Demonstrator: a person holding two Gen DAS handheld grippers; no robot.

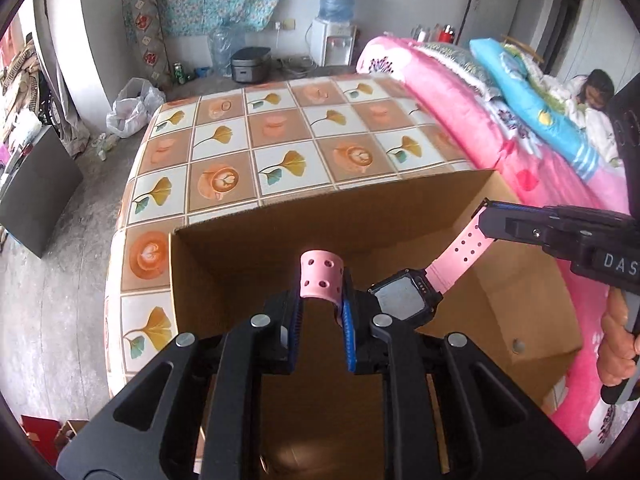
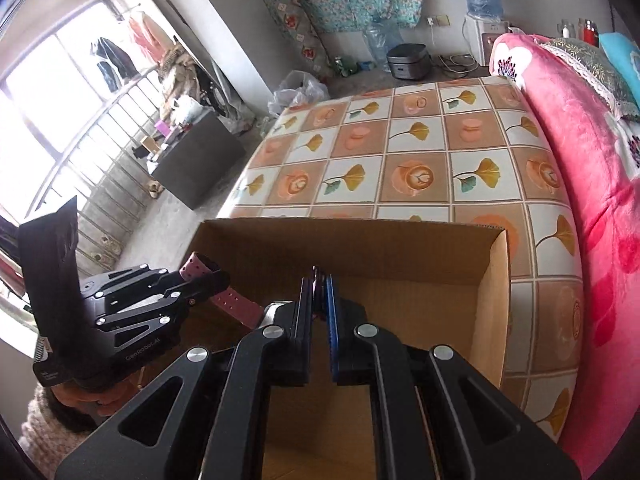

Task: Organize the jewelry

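Note:
A pink watch (image 1: 404,294) with a black square face hangs over an open cardboard box (image 1: 320,216). My left gripper (image 1: 322,300) is shut on one pink strap end, which curls up between its fingers. My right gripper (image 1: 486,214) comes in from the right and is shut on the other strap end. In the right wrist view my right gripper (image 2: 319,280) pinches the strap edge-on, the left gripper (image 2: 192,284) holds the strap (image 2: 236,304) at the left, and the box (image 2: 496,280) lies below.
The box stands on a table with a tiled flower-and-cup cloth (image 1: 280,136). A bed with a pink blanket (image 1: 460,92) runs along the right, with a person (image 1: 596,92) lying at its far end. A dark cabinet (image 2: 200,160) stands left on the floor.

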